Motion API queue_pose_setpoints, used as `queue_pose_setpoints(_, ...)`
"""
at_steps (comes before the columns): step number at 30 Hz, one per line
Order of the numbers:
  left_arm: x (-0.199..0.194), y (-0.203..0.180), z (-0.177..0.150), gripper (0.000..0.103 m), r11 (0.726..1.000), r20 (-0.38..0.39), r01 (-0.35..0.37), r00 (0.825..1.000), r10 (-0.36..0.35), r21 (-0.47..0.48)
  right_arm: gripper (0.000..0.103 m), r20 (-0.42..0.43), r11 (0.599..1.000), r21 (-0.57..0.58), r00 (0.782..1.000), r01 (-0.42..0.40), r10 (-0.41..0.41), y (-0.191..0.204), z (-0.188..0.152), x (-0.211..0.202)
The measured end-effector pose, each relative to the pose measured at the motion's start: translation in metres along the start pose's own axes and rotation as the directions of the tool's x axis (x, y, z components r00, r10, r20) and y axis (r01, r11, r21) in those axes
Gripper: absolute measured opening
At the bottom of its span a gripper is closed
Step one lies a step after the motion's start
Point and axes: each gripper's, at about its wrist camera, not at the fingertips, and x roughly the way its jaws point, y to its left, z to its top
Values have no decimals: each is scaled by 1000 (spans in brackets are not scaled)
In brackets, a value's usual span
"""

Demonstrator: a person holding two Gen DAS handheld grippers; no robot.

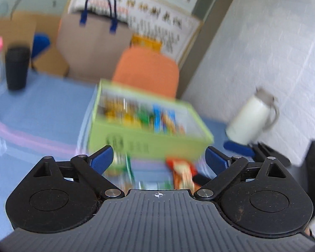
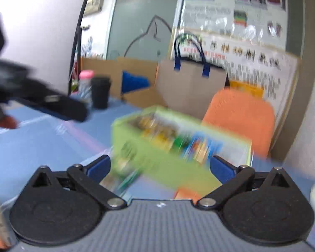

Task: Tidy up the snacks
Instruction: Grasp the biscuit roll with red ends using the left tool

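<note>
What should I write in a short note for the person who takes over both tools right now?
Left tool: open, holding nothing.
Right tool: open, holding nothing.
Green box stands on the blue table and already holds several snack packs.
Done: some snacks are in the box.
Left: a green packet and an orange packet lie on the table in front of the box, near the left tool. Pictures are blurred, so check for others.
</note>
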Motion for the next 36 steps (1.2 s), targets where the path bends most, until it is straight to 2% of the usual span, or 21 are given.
queue_pose_setpoints(3,8,11,-32,78,998,-121,32,992,-38,-52,100,-35,995,98,999,-8,11,37,-39,-28)
queue_pose_setpoints(5,10,15,-53,76,994,-197,47,978,-65,-94,100,-67,987,161,998,-6,17,55,-60,-41)
queue_pose_setpoints(7,6,17,-69,75,991,-240,66,966,-93,-117,100,-96,976,218,995,5,16,67,-76,-51)
queue_pose_setpoints(11,-5,13,-85,75,991,-256,89,960,-112,-100,100,-141,967,253,990,32,4,71,-86,-41)
queue_pose_setpoints(14,-13,16,-86,75,989,-241,89,963,-117,-121,100,-163,976,172,981,134,-106,72,-84,-25)
queue_pose_setpoints(16,-23,22,-84,76,989,-218,85,970,-110,-123,100,-169,974,145,974,174,-149,69,-85,-16)
queue_pose_setpoints(19,-33,27,-81,77,992,-188,59,979,-80,-115,100,-183,978,177,980,114,-82,74,-87,-10)
queue_pose_setpoints(23,-37,33,-81,77,990,-189,68,978,-91,-126,100,-159,983,184,987,7,23,103,-87,-24)
queue_pose_setpoints(24,-34,33,-81,77,989,-194,75,976,-98,-123,100,-151,984,175,988,3,24,109,-85,-27)
queue_pose_setpoints(28,-19,25,-82,77,989,-233,96,965,-121,-116,100,-149,985,148,987,84,-62,113,-74,-21)
queue_pose_setpoints(30,-8,20,-82,77,989,-256,96,959,-123,-114,100,-147,990,125,988,62,-44,116,-70,-14)
queue_pose_setpoints(32,2,15,-84,77,993,-273,72,957,-95,-91,98,-162,993,108,987,39,-21,121,-70,-5)
queue_pose_setpoints(36,13,9,-92,75,999,-298,20,954,-29,-31,95,-189,997,66,981,44,-31,123,-73,5)
